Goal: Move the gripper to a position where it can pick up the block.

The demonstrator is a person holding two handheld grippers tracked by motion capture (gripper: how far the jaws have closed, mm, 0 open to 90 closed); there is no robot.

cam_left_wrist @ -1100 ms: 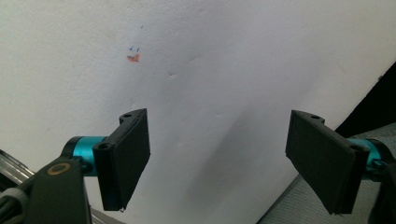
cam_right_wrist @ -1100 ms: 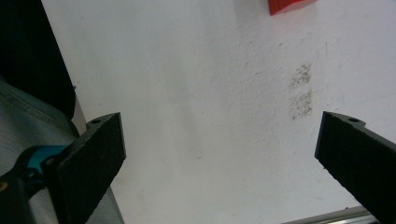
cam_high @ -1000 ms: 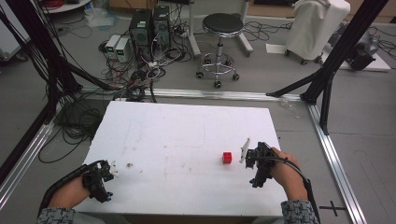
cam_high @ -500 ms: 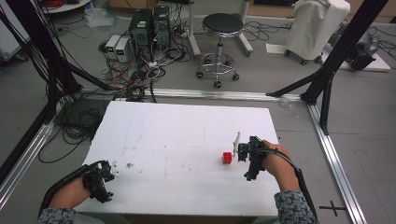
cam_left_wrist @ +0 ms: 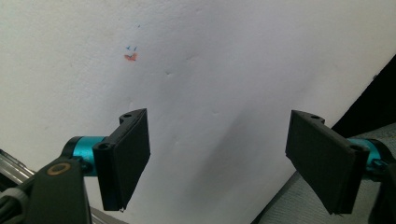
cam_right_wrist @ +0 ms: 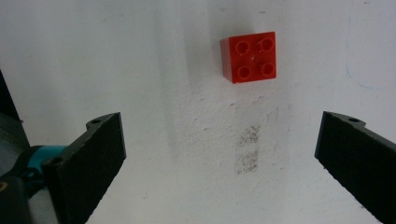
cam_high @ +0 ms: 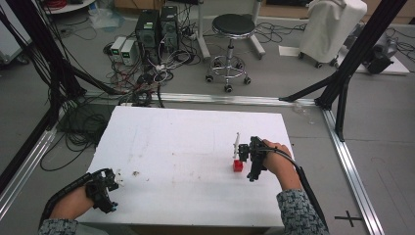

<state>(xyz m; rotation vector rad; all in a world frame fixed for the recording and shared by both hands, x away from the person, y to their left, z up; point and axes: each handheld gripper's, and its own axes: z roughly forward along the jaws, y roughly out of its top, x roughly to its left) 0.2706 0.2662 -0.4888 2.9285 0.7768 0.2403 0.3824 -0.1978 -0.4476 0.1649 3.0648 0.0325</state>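
**A:** High view first: right hand [cam_high: 276, 159] is out over the right half of the white table [cam_high: 186, 142], forearm coming in from the bottom edge in a patterned sleeve [cam_high: 298, 213]. The right gripper [cam_high: 244, 155] points left, toward the middle of the table, and sits just beside the red brick [cam_high: 238, 165]. Can't honestly tell from up there if it's touching the brick, too small.

**B:** What about the right gripper view?

**A:** Fingers [cam_right_wrist: 88, 158] are spread wide apart with nothing in them. The brick [cam_right_wrist: 249, 57] lies flat on the table ahead of them, past the tips and nearer the right-hand finger, not between them. Four studs on top.

**B:** And the left?

**A:** Left hand [cam_high: 73, 203] is parked at the near left corner of the table, with the left gripper [cam_high: 105, 188] right at the table's edge. In its own view the fingers [cam_left_wrist: 123, 158] are wide open too, holding nothing, with bare white table under them and the edge running diagonally on the right.

**B:** Count?

**A:** One brick, two grippers, a few scuff marks [cam_right_wrist: 247, 151]. Loads of open table all round the brick, which sits well in from every edge. Off the table there's a stool [cam_high: 230, 24] and computer boxes [cam_high: 156, 24] on the floor, well clear.
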